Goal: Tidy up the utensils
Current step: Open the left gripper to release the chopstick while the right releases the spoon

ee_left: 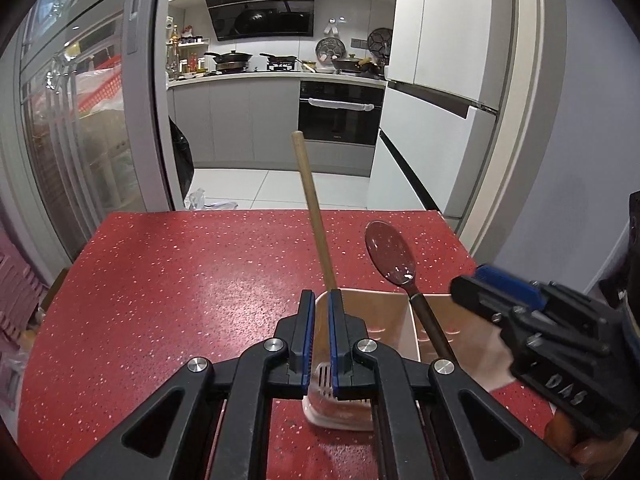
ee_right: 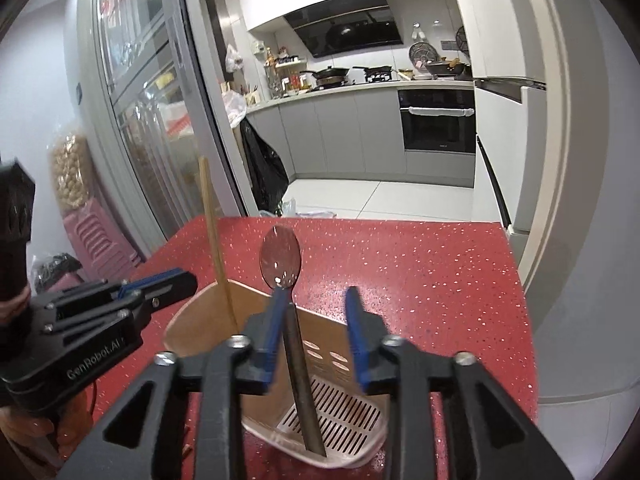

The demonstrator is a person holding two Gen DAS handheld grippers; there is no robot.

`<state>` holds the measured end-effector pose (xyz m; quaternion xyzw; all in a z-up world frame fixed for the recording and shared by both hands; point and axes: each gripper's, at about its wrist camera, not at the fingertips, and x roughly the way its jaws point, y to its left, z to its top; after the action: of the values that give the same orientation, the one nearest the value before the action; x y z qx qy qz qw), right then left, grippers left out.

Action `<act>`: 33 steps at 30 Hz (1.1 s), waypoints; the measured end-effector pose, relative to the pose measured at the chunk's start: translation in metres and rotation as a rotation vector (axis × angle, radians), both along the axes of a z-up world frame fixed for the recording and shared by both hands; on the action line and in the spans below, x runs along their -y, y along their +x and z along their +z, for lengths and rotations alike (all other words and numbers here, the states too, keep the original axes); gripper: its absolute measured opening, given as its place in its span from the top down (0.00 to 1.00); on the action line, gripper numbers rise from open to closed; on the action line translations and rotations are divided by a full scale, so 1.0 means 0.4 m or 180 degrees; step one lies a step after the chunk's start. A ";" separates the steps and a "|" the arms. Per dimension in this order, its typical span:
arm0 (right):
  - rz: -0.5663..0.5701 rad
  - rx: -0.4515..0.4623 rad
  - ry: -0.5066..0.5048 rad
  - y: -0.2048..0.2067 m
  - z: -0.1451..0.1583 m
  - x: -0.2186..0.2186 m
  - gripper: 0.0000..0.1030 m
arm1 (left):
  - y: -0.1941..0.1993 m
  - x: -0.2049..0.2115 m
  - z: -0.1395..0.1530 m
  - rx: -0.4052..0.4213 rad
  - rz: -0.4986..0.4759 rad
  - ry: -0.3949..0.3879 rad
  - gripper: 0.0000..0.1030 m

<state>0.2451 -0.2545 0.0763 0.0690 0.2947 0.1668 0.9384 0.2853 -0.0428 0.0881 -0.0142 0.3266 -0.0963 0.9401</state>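
A pale pink utensil holder (ee_left: 376,320) with a slotted bottom stands on the red speckled table (ee_left: 180,280); it also shows in the right wrist view (ee_right: 208,320). A wooden chopstick (ee_left: 314,216) stands in its left compartment, also seen in the right wrist view (ee_right: 214,236). A dark spoon (ee_left: 390,250) stands bowl up in the right compartment (ee_right: 280,258). My left gripper (ee_left: 320,304) is nearly shut astride the holder's left wall, beside the chopstick. My right gripper (ee_right: 316,308) is open around the spoon's handle, its left finger touching it.
The red table (ee_right: 420,280) ends ahead, with a kitchen doorway beyond. A glass cabinet (ee_left: 80,120) stands at the left. Pink stools (ee_right: 96,240) sit left of the table. A black bag (ee_right: 264,176) lies on the kitchen floor.
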 end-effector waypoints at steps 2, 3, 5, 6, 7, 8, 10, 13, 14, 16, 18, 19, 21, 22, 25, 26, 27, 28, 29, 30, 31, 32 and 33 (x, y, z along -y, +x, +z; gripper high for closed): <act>-0.0031 -0.0002 0.0073 -0.012 0.012 0.015 0.59 | -0.010 -0.008 0.004 0.0008 0.0041 -0.0020 0.69; -0.0038 -0.0013 0.0111 -0.017 0.015 0.020 0.58 | -0.017 -0.014 0.006 0.0004 0.0062 -0.0039 0.69; -0.0053 -0.0040 0.0182 -0.023 0.027 0.029 0.54 | -0.025 -0.027 0.008 -0.0016 0.0101 -0.0059 0.69; -0.0054 -0.0048 0.0201 -0.024 0.031 0.033 0.53 | -0.031 -0.033 0.007 -0.0025 0.0120 -0.0060 0.69; -0.0049 -0.0064 0.0217 -0.025 0.035 0.038 0.53 | -0.040 -0.039 0.006 -0.0043 0.0144 -0.0051 0.69; -0.0040 -0.0081 0.0208 -0.024 0.038 0.039 0.53 | -0.043 -0.044 0.003 -0.0057 0.0161 -0.0046 0.69; -0.0020 -0.0109 0.0140 -0.019 0.042 0.033 0.53 | -0.055 -0.057 -0.004 -0.0087 0.0219 -0.0014 0.69; 0.0054 -0.0170 0.0088 0.006 0.046 0.011 0.53 | -0.066 -0.074 -0.015 -0.0097 0.0278 -0.0008 0.69; 0.0081 -0.0208 0.0104 0.018 0.045 0.003 0.53 | -0.068 -0.082 -0.020 -0.0112 0.0299 -0.0031 0.69; 0.0124 -0.0319 0.0117 0.045 0.036 -0.010 0.53 | -0.070 -0.097 -0.031 -0.0150 0.0322 -0.0103 0.67; 0.0177 -0.0424 0.0129 0.074 0.021 -0.025 0.53 | -0.071 -0.110 -0.042 -0.0197 0.0374 -0.0122 0.08; 0.0198 -0.0472 0.0111 0.089 0.015 -0.034 0.53 | -0.072 -0.117 -0.044 -0.0184 0.0467 -0.0098 0.00; 0.0256 -0.0538 0.0061 0.114 0.005 -0.054 0.53 | -0.086 -0.123 -0.043 -0.0062 0.0515 -0.0049 0.00; 0.0277 -0.0554 0.0036 0.125 0.001 -0.064 0.53 | -0.088 -0.122 -0.043 -0.0064 0.0509 -0.0019 0.00; 0.0303 -0.0627 -0.0044 0.153 -0.016 -0.086 0.53 | -0.089 -0.130 -0.048 -0.0076 0.0545 0.0021 0.00; 0.0303 -0.0640 -0.0058 0.159 -0.020 -0.089 0.53 | -0.089 -0.134 -0.052 -0.0083 0.0551 0.0010 0.00; 0.0307 -0.0652 -0.0065 0.163 -0.021 -0.093 0.53 | -0.088 -0.138 -0.055 -0.0095 0.0554 -0.0013 0.00; 0.0311 -0.0663 -0.0078 0.166 -0.024 -0.095 0.61 | -0.086 -0.142 -0.060 -0.0112 0.0559 -0.0030 0.00; 0.0307 -0.0642 -0.0103 0.165 -0.024 -0.096 0.72 | -0.085 -0.145 -0.065 -0.0128 0.0564 -0.0040 0.00; 0.0310 -0.0626 -0.0138 0.162 -0.024 -0.098 0.72 | -0.089 -0.149 -0.070 -0.0136 0.0571 -0.0046 0.00; 0.0307 -0.0589 -0.0152 0.160 -0.022 -0.098 0.72 | -0.090 -0.150 -0.074 -0.0144 0.0584 -0.0048 0.00; 0.0304 -0.0532 -0.0160 0.155 -0.019 -0.096 0.72 | -0.092 -0.153 -0.078 -0.0149 0.0593 -0.0051 0.00; 0.0298 -0.0479 -0.0167 0.148 -0.017 -0.096 0.72 | -0.093 -0.154 -0.081 -0.0158 0.0588 -0.0065 0.00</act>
<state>0.3042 -0.2162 0.0695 0.0429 0.3716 0.1970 0.9062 0.2482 0.0186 0.0555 -0.0562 0.3461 -0.0121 0.9364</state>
